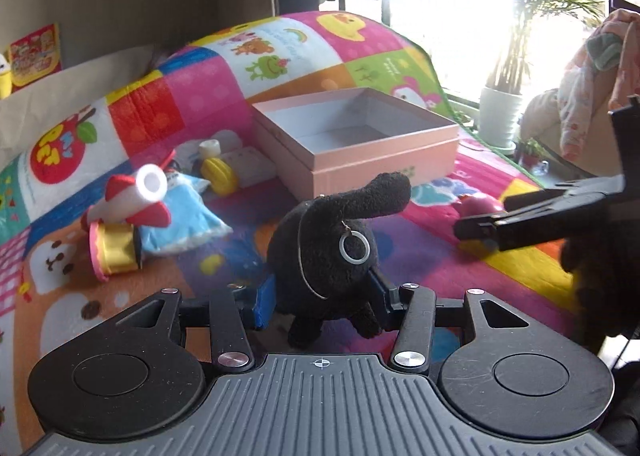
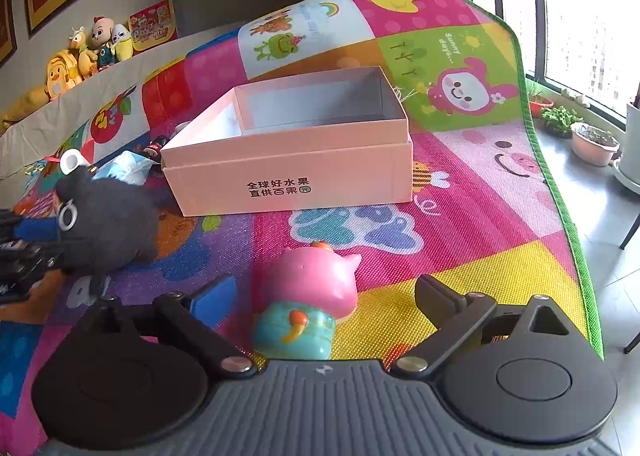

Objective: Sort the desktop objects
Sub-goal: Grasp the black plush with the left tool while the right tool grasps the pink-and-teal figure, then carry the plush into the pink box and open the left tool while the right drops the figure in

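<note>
Black plush toy [image 1: 324, 252] sits clamped in my left gripper [image 1: 324, 304], just in front of the pink box [image 1: 384, 168]. My right gripper [image 2: 324, 296] is spread wide around a pink pig figure [image 2: 316, 288] lying on the play mat [image 2: 460, 240], also in front of that box. Left of the box I see a rocket plush [image 1: 136, 196] and a yellow toy [image 1: 218, 172].

Two low wrist views, both toward pink box [image 1: 352, 136] [image 2: 288, 152].
</note>
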A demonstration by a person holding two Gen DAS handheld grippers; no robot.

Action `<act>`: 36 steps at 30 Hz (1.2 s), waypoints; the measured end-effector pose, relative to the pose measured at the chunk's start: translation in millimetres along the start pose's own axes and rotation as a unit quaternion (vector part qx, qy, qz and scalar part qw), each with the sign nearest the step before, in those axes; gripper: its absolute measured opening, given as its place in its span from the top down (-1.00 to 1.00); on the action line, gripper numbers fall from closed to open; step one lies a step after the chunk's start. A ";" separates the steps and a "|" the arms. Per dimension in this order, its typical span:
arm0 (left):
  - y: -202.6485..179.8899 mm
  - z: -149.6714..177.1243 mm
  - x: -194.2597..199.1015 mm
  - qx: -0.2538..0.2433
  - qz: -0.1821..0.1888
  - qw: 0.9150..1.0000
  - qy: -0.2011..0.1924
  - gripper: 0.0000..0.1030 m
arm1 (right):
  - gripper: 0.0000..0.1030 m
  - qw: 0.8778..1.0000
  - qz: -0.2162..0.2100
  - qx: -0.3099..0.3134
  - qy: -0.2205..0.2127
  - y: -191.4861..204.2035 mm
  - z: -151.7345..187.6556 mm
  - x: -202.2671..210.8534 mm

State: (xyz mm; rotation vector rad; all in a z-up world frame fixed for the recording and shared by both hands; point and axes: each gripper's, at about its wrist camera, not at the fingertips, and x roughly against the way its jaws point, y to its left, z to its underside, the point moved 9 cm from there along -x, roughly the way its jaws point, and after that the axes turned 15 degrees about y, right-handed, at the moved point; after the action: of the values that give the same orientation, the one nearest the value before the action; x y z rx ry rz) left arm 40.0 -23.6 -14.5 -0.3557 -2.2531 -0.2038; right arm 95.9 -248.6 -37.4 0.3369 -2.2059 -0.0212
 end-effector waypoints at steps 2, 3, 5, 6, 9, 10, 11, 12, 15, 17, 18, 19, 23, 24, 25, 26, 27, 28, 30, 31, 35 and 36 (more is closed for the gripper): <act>-5.1 12.8 8.8 0.002 0.008 1.000 0.002 -0.07 | -0.88 1.000 0.001 0.001 0.002 0.5 0.2 -0.4; -6.4 17.5 10.3 0.003 0.008 1.000 0.003 -0.08 | -0.88 1.000 0.003 0.001 0.002 0.6 0.3 -0.6; -8.1 25.0 8.2 0.005 0.006 1.000 0.010 -0.15 | -0.88 1.000 0.005 0.002 0.003 0.8 0.5 -0.9; -8.0 27.0 6.2 0.008 0.005 1.000 0.013 -0.16 | -0.88 1.000 0.006 0.002 0.004 1.0 0.5 -1.0; -9.6 27.1 0.6 0.013 0.009 1.000 0.017 -0.29 | -0.88 1.000 0.011 0.004 0.003 1.4 0.7 -1.0; -10.1 25.8 -1.4 0.013 0.008 1.000 0.016 -0.40 | -0.88 1.000 0.012 0.004 0.003 1.5 1.0 -1.0; -10.5 23.9 -3.9 0.014 0.006 1.000 0.015 -0.48 | -0.88 1.000 0.013 0.005 0.002 1.7 1.0 -0.7; -10.6 22.7 -6.4 0.015 0.005 1.000 0.016 -0.50 | -0.88 1.000 0.014 0.005 0.001 1.9 1.1 -0.5; -12.7 17.7 -17.1 0.019 0.002 1.000 0.022 -0.54 | -0.88 1.000 0.015 0.008 0.000 2.5 1.4 0.0; -13.8 14.6 -23.8 0.023 -0.002 0.999 0.026 -0.54 | -0.85 1.000 0.014 0.012 -0.002 3.4 1.4 0.3; -14.0 13.4 -26.1 0.025 -0.002 0.999 0.027 -0.54 | -0.83 1.000 0.014 0.013 -0.002 3.9 1.5 0.4; -14.1 12.4 -28.0 0.027 -0.002 0.999 0.027 -0.54 | -0.79 1.000 0.013 0.015 -0.003 4.5 1.7 0.6; -13.3 11.2 -30.0 0.032 -0.003 0.999 0.028 -0.54 | -0.35 1.000 0.014 0.023 -0.001 6.6 2.9 0.2; -13.0 11.8 -29.4 0.032 -0.004 0.999 0.029 -0.55 | -0.26 0.999 0.019 0.026 -0.003 7.6 3.3 0.7; -12.6 12.3 -28.4 0.032 -0.005 0.999 0.030 -0.55 | -0.09 0.999 0.021 0.032 -0.004 9.2 4.0 1.3; -11.8 13.1 -27.2 0.031 -0.007 0.999 0.030 -0.55 | 0.03 0.999 0.022 0.038 -0.003 11.3 4.7 1.9; -10.9 13.7 -25.8 0.030 -0.009 0.999 0.030 -0.55 | 0.05 0.999 0.023 0.042 0.000 13.3 5.5 2.5; -9.9 14.1 -24.4 0.029 -0.011 0.999 0.029 -0.54 | 0.05 0.999 0.021 0.045 0.003 15.5 6.5 3.3; -7.1 13.9 -22.2 0.031 -0.015 0.999 0.027 -0.54 | 0.05 0.999 0.005 0.050 0.012 20.3 8.8 6.0; -6.4 13.7 -21.4 0.033 -0.016 0.999 0.026 -0.54 | 0.05 0.999 -0.004 0.051 0.018 22.7 10.1 7.8; -9.7 11.7 -18.8 0.027 -0.015 0.999 0.022 -0.35 | 0.06 0.997 -0.033 0.065 0.040 32.0 18.8 16.2; -11.3 11.5 -17.7 0.021 -0.017 0.999 0.021 -0.34 | 0.06 0.996 -0.040 0.071 0.046 34.4 21.5 19.1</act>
State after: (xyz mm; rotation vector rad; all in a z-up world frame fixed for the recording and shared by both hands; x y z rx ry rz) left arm 39.1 -34.6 -35.8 -0.2874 -2.2196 -0.1793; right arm 60.0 -222.4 -31.1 0.4949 -2.1074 0.1053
